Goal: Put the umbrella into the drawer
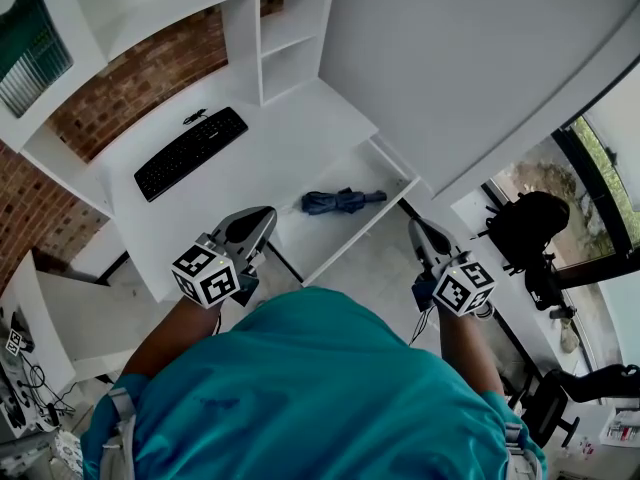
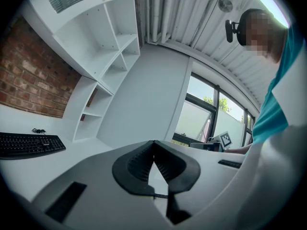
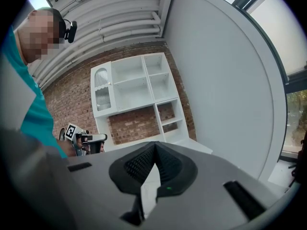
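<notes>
Far left: red brick wall (image 1: 140,78) behind a white desk (image 1: 290,138) that has white open shelving (image 1: 290,38) at its far end. A black computer keyboard (image 1: 190,152) lies flat on the desk's left part, with its cable bunched at its far end. Near the desk's near edge is the left gripper (image 1: 262,215), a grey body with a black-and-white marker cube (image 1: 207,273) at the back, held level in the air above the desk corner and touching nothing. In its own view the left gripper (image 2: 153,143) has its black ribbed pads (image 2: 136,159) pressed together at the tips, with nothing between them. Right of it, a white drawer (image 1: 330,236) is pulled out from under the desk, open towards the person. The folded dark-blue umbrella (image 1: 343,201) lies flat inside it, in the far half, long axis left-right, well apart from both grippers. Further right, the right gripper (image 1: 420,226), with its own marker cube (image 1: 463,288), hangs over the floor just beside the drawer's right corner, tilted slightly down. In its own view the right gripper (image 3: 155,143) has its jaws pressed together and is empty. The person wears a teal shirt (image 1: 300,388) and stands near, centred between the two grippers. Far right: a black bulky object (image 1: 525,228) by the window; I can't tell what it is.
</notes>
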